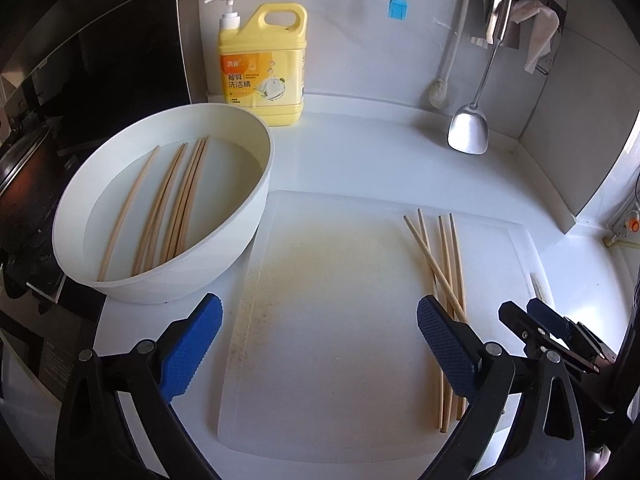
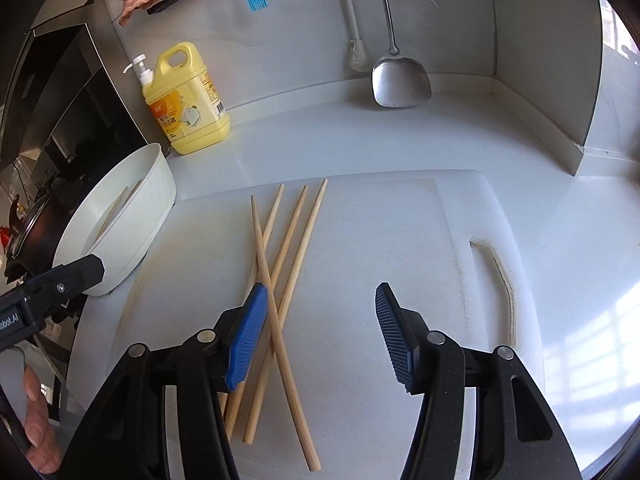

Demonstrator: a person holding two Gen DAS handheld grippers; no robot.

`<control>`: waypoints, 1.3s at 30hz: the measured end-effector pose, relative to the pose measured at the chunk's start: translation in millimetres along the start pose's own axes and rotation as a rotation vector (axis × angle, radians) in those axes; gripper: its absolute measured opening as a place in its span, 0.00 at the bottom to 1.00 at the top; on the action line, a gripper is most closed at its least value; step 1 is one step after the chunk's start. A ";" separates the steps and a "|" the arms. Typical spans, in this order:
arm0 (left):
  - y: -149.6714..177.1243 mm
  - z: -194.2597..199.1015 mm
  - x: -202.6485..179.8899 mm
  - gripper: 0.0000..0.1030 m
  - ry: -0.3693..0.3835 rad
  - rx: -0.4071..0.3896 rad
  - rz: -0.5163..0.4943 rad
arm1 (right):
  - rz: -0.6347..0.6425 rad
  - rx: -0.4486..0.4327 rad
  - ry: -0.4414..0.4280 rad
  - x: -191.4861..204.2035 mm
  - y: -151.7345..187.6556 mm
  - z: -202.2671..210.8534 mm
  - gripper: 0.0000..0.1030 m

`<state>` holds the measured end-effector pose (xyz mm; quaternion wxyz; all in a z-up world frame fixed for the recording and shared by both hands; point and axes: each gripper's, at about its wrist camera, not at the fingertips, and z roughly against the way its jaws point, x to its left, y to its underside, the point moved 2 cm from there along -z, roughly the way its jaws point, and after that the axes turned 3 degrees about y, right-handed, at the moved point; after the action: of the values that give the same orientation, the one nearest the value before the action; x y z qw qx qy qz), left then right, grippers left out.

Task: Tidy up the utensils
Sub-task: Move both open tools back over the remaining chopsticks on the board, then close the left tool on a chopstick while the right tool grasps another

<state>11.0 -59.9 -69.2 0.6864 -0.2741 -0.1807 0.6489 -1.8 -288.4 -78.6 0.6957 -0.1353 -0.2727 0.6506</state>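
Lying on the white cutting board (image 2: 400, 216), four chopsticks (image 2: 290, 256) are seen — one crossed over the others — while more chopsticks (image 1: 172, 200) rest in the white bowl (image 1: 240, 216), and both the left gripper (image 1: 320, 344) and right gripper (image 2: 322, 332) are held spread wide, grasping nothing.

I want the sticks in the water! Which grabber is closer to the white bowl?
Left. The left gripper hangs open just beside the white bowl; the right gripper is open over the chopsticks on the cutting board, farther away.
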 end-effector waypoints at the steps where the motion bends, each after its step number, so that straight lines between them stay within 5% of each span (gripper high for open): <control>1: 2.6 -4.6 -0.4 0.94 0.002 -0.004 -0.004 | 0.000 -0.008 0.016 0.8 0.3 -2.3 0.52; 27: 28.1 -45.2 -4.1 0.94 0.035 -0.038 0.030 | 0.068 -0.034 0.027 20.9 12.4 -28.9 0.52; 39: 29.8 -60.5 -27.9 0.94 0.060 -0.019 -0.016 | 0.005 -0.058 0.077 -10.7 13.7 -28.3 0.52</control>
<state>21.4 -95.9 -131.8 0.6940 -0.2984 -0.1682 0.6332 2.5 -292.5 -111.2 0.6998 -0.1811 -0.2642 0.6385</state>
